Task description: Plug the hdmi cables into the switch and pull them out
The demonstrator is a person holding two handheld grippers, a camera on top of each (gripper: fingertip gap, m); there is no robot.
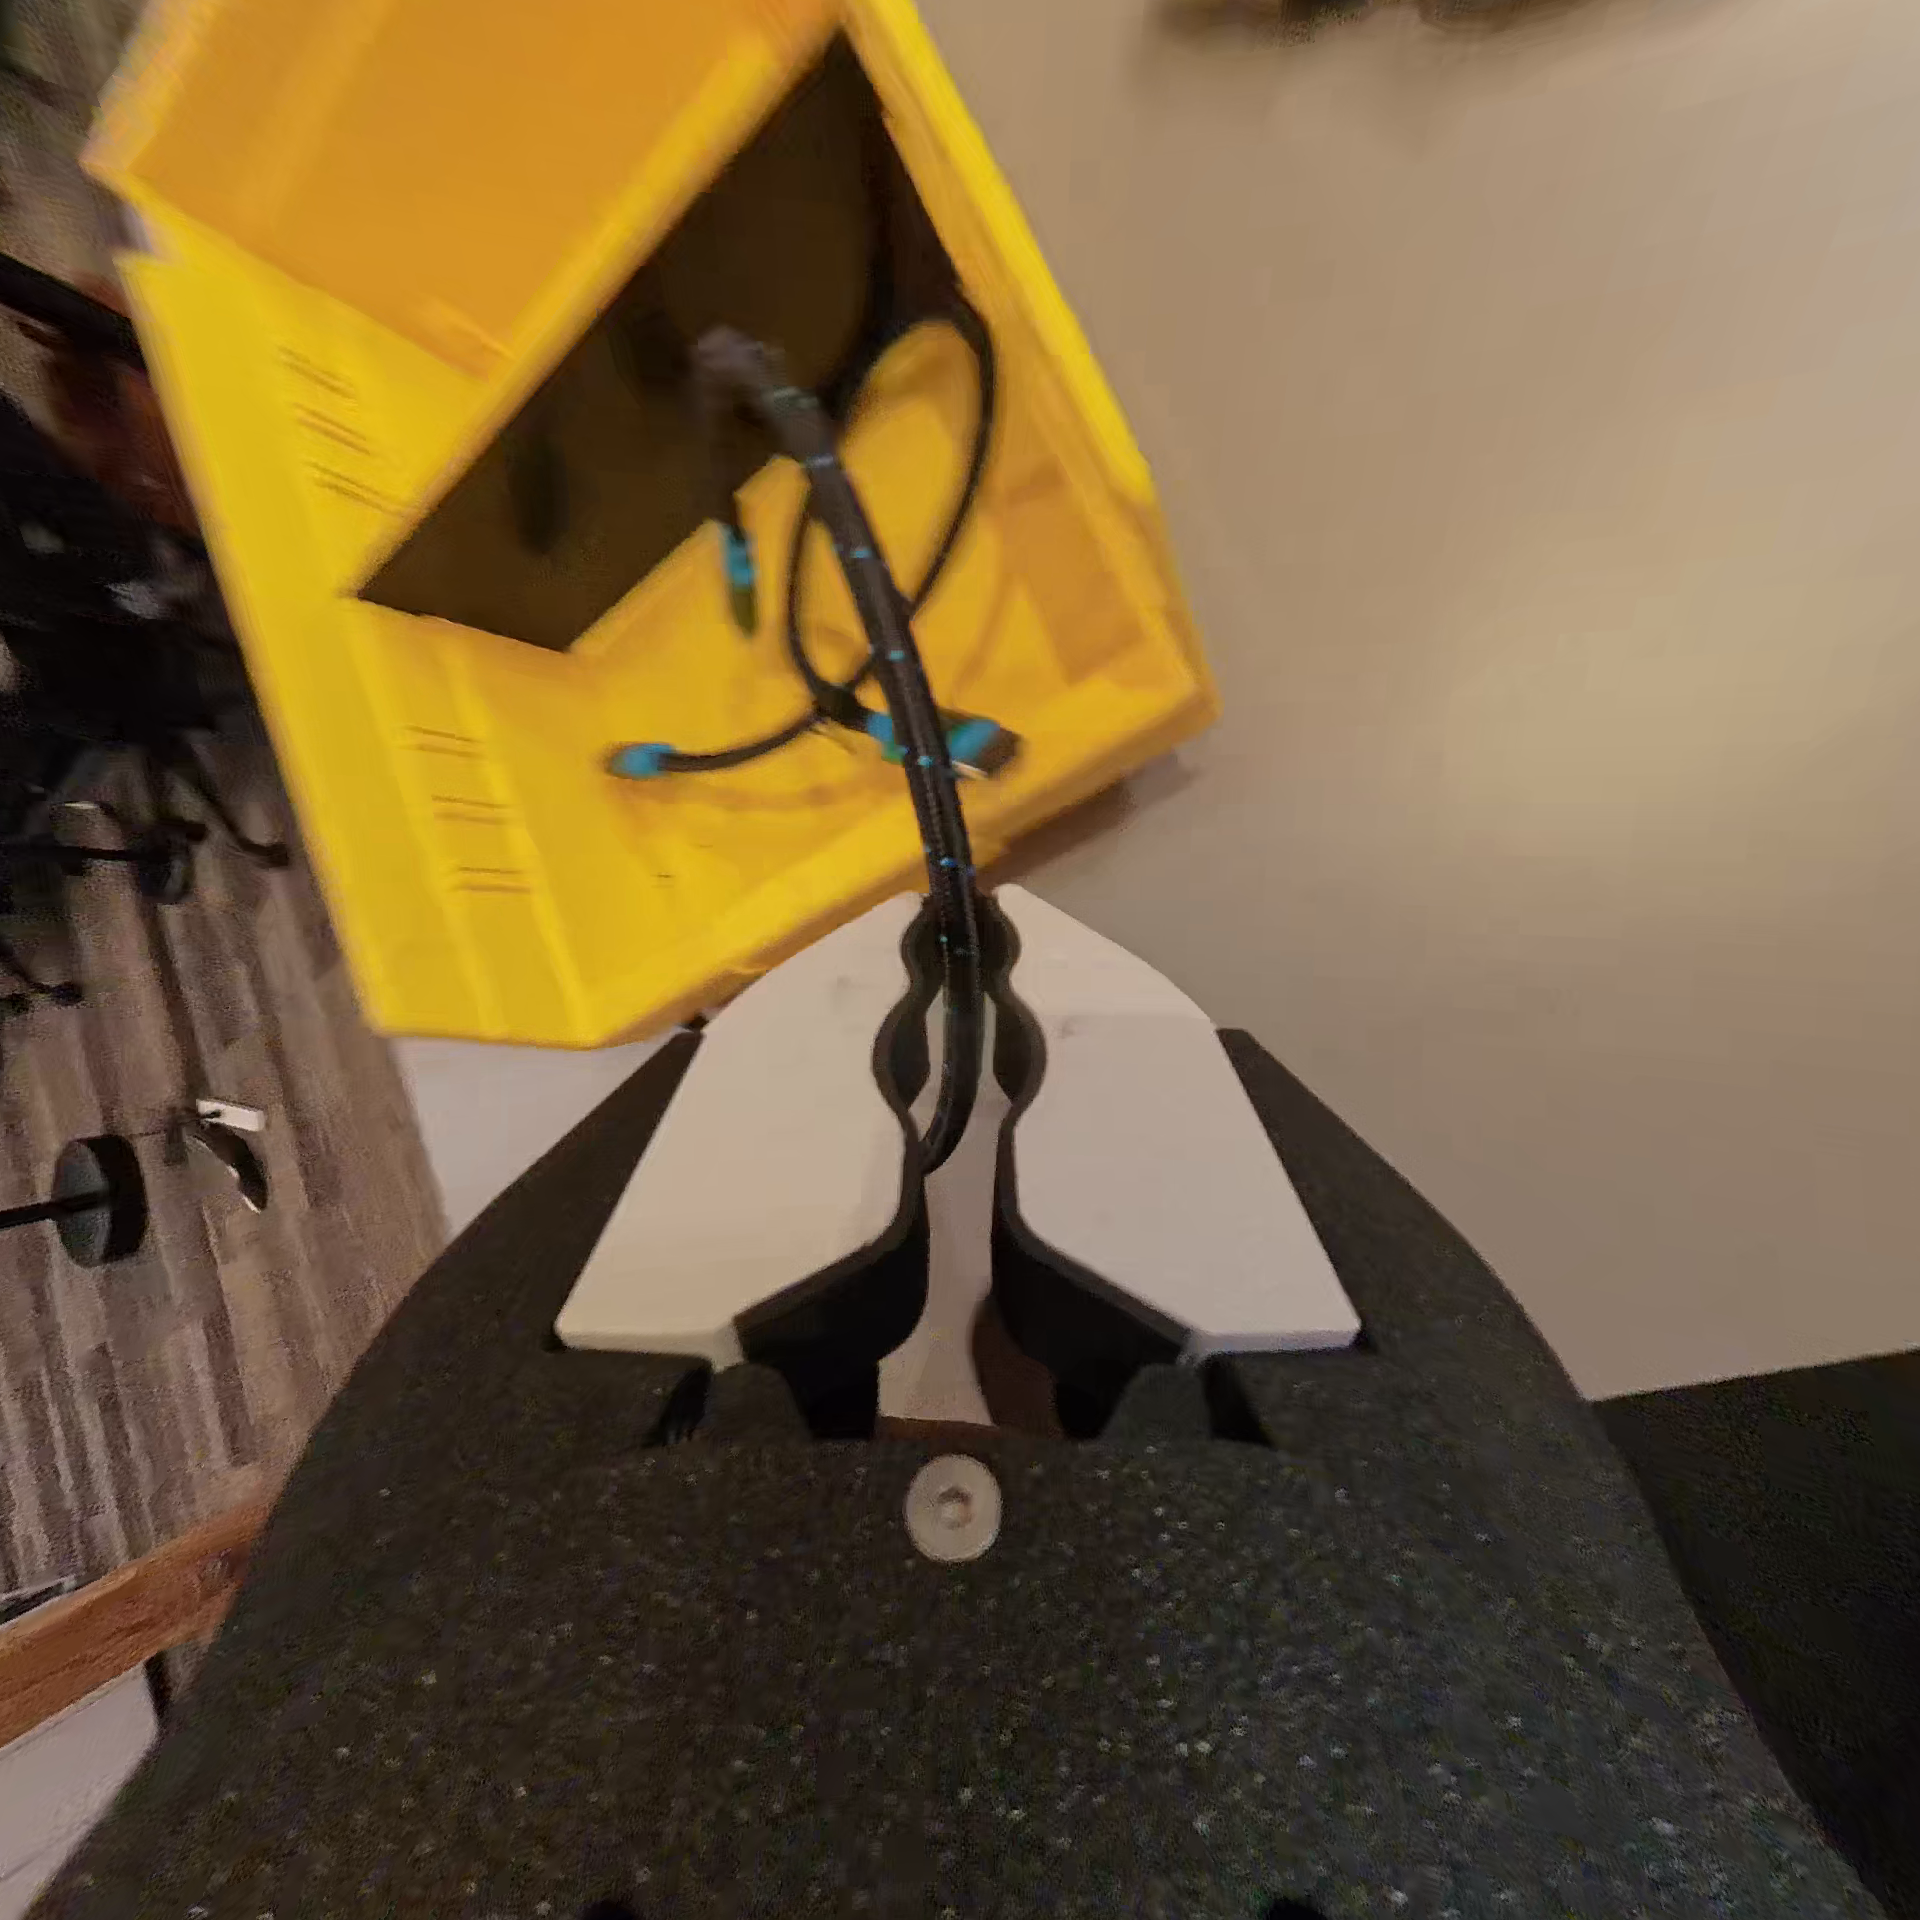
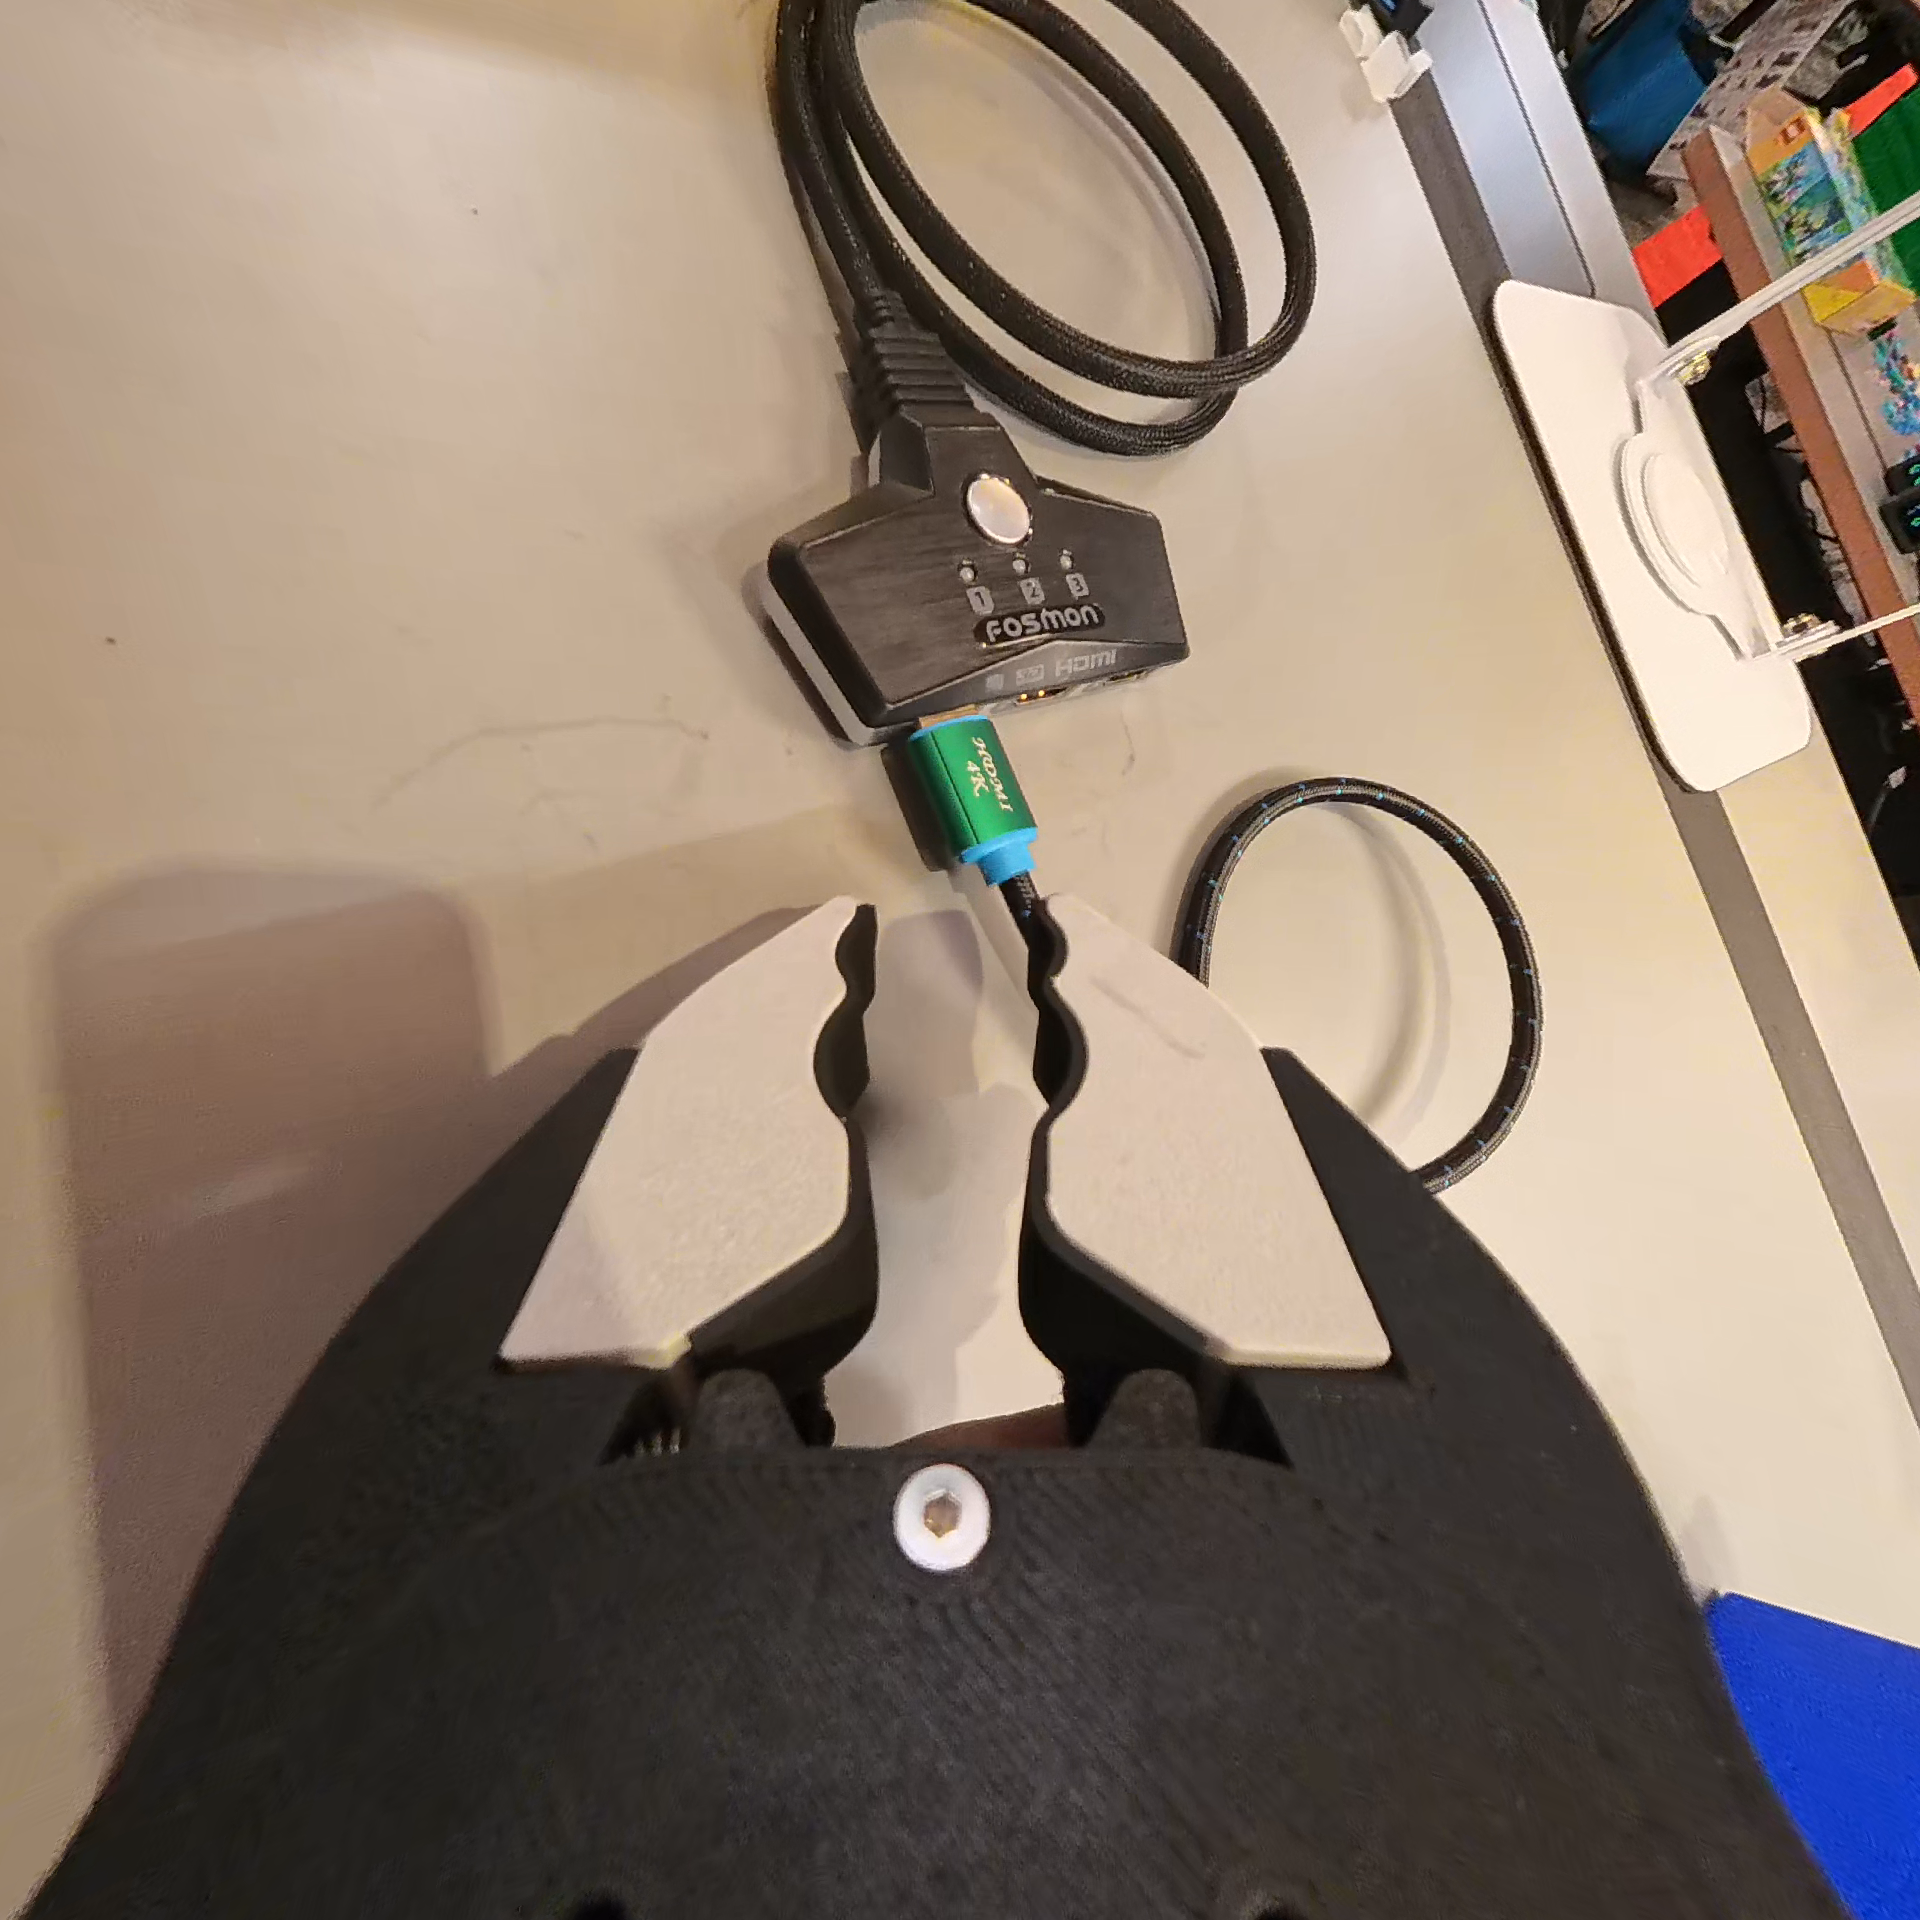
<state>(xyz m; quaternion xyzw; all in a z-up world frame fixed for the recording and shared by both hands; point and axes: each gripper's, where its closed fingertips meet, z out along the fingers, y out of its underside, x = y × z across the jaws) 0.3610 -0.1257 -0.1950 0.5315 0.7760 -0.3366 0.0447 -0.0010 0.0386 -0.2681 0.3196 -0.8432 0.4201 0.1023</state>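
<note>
In the left wrist view my left gripper (image 1: 958,935) is shut on a black braided HDMI cable (image 1: 883,644) with blue flecks. The cable runs from the fingers up over a yellow bin (image 1: 499,810), and its far end is blurred. Other cables with blue collars (image 1: 717,758) lie in the bin. In the right wrist view the black HDMI switch (image 2: 977,613) lies on the beige table. A green HDMI plug (image 2: 966,790) with a blue collar is in its front port. My right gripper (image 2: 951,920) is open just behind the plug, and the plug's cable (image 2: 1496,997) passes along the right finger.
The switch's own thick black cable (image 2: 1039,208) loops behind it. A white flat base (image 2: 1621,540) sits at the table's right edge, with shelves of coloured boxes beyond. The yellow bin stands at the table's left edge, with carpet floor (image 1: 156,1195) and chair bases beyond. To reach the black HDMI switch (image 2: 977,613) in a straight line is about 6 centimetres for my right fingers, about 35 centimetres for my left.
</note>
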